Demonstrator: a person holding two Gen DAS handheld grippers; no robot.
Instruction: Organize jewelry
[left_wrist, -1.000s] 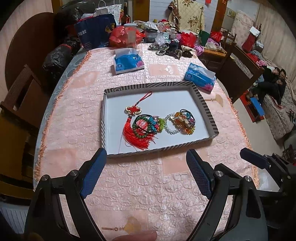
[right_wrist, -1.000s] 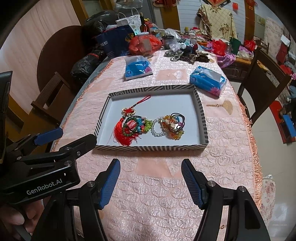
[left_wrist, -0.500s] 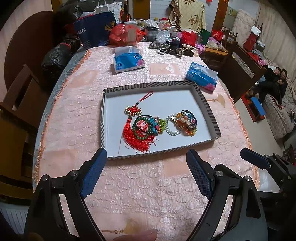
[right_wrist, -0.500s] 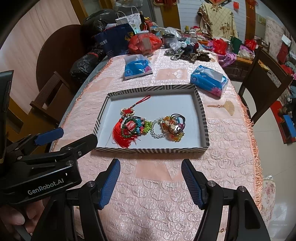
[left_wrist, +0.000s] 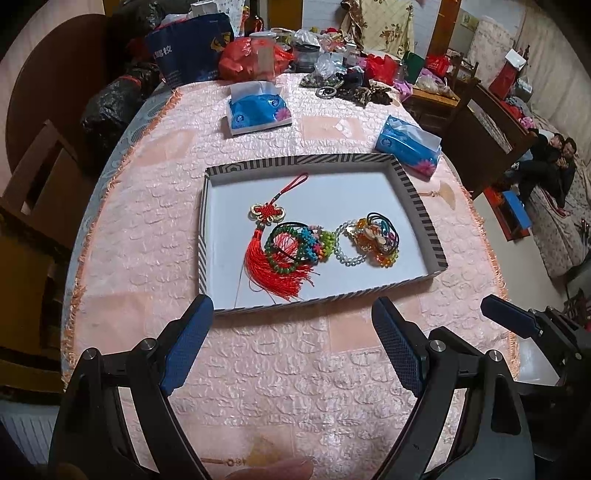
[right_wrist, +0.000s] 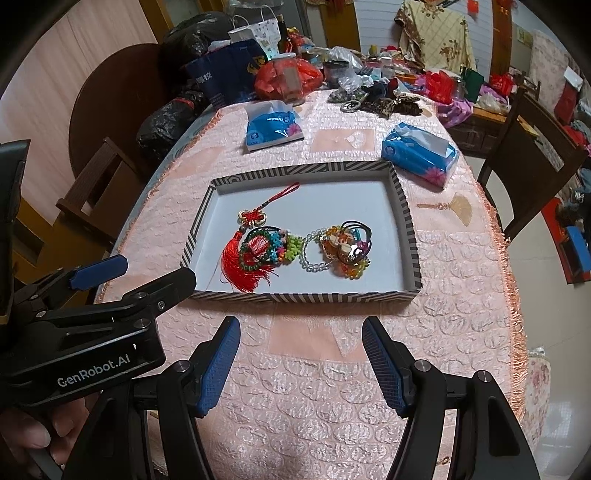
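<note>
A shallow striped-rim tray (left_wrist: 421, 214) (right_wrist: 406, 218) with a white floor sits mid-table. In it lie a red tassel knot charm (left_wrist: 271, 258) (right_wrist: 240, 262), a green bead bracelet (left_wrist: 282, 249) (right_wrist: 255, 251), a colourful beaded piece (left_wrist: 314, 247) (right_wrist: 286, 249), a clear bead bracelet (left_wrist: 347, 254) (right_wrist: 314, 258) and an orange charm with dark hair ties (left_wrist: 380, 236) (right_wrist: 347, 247), all bunched together. My left gripper (left_wrist: 291, 332) is open and empty, just short of the tray's near rim. My right gripper (right_wrist: 301, 350) is open and empty, a little nearer than the rim.
Two blue tissue packs (left_wrist: 258, 110) (left_wrist: 408, 146) lie beyond the tray. Bags and clutter (left_wrist: 258, 59) crowd the far end. A small fan charm (right_wrist: 454, 208) lies right of the tray. Chairs (right_wrist: 532, 166) stand around the pink-clothed table (left_wrist: 147, 229).
Both grippers have eased slightly forward towards the tray; it looks a little larger and lower in both views. Both stay open. The jewelry has not moved.
</note>
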